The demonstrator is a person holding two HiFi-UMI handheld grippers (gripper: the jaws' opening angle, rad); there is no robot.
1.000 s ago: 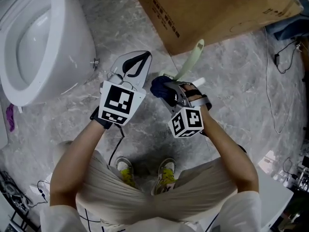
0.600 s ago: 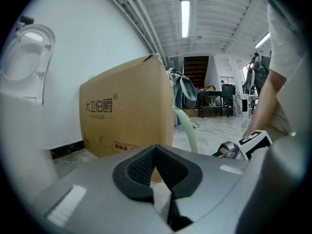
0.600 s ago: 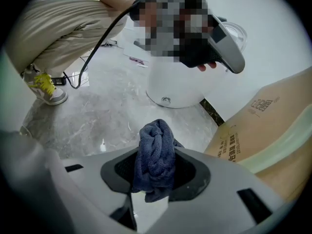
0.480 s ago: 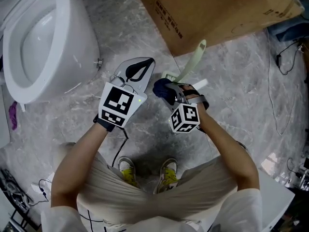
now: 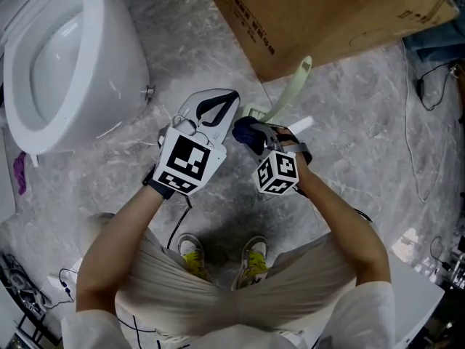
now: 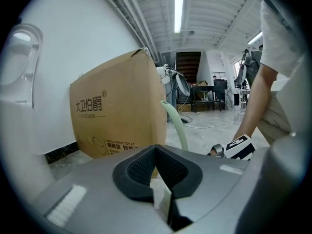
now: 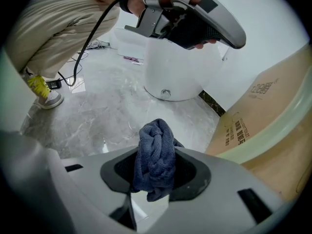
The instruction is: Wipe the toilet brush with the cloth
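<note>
Grey marbled floor (image 5: 349, 158) fills the head view, with a white toilet (image 5: 65, 57) cut off at the upper left and a cardboard box (image 5: 312, 13) running out of the top edge. The toilet brush (image 5: 289, 91) shows only as a pale green handle slanting up toward the box. Its bristle end is hidden beneath the two tools. The left gripper (image 5: 218, 107) points at the handle's lower part, and its claw is narrowed to a slit. A pale sliver that lines up with the handle is pinched in that slit, though the claw's own body covers most of the contact. The right gripper (image 5: 256, 138) has its claw clamped on a bunched dark blue cloth (image 5: 245, 131), which bulges out above the pads. The cloth sits just beside the handle's lower stretch, and whether the two touch cannot be made out. In the right gripper view the handle is a blurred green band at the frame's right. The person's shoes (image 5: 251, 260) show below, and thin cables (image 5: 410, 137) trail across the floor at the right.
</note>
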